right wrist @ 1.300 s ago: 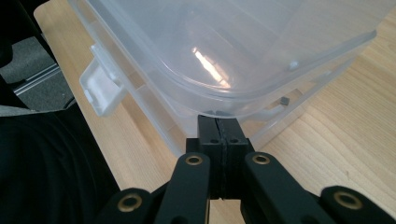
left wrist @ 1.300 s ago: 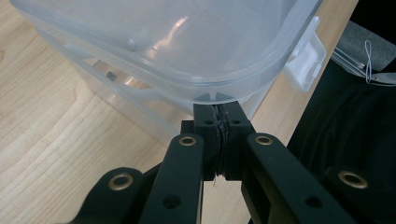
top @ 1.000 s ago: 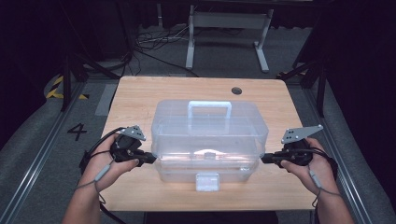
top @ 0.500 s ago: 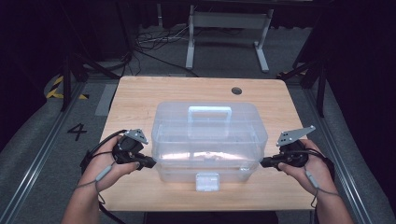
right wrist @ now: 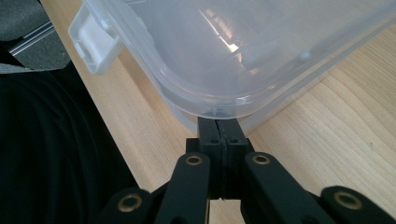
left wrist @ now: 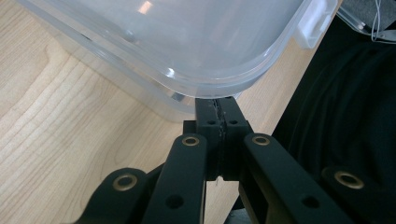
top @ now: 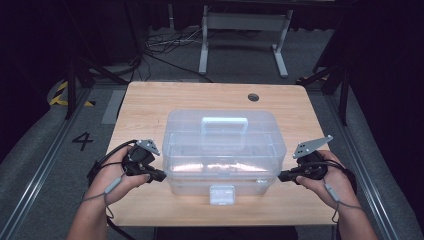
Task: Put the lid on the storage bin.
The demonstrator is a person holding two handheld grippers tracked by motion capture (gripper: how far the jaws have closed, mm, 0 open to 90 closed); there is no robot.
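Apparently the lid is being prised: both closed, empty tools, left tool (top: 161,176) and right tool (top: 282,176), are tucked under the lid rim of the clear box (top: 225,150) mid-tabletop (top: 150,100). The front latch (top: 222,194) seems unopened.

Small shifts, both at the box's near corners. The left gripper (top: 161,176) sits a touch nearer the person than a second ago, sliding down along the left end of the clear plastic box (top: 224,150) toward its near corner, its closed tips now tucked right under the lid's rim (left wrist: 219,88). The right gripper (top: 282,176) does the same on the other end: it drops from beside the box's right wall toward the near right corner, jaws pressed together, tips against the underside of the rim there. The right hand (top: 325,177) comes back with it, closer to the table's near edge (top: 220,220).
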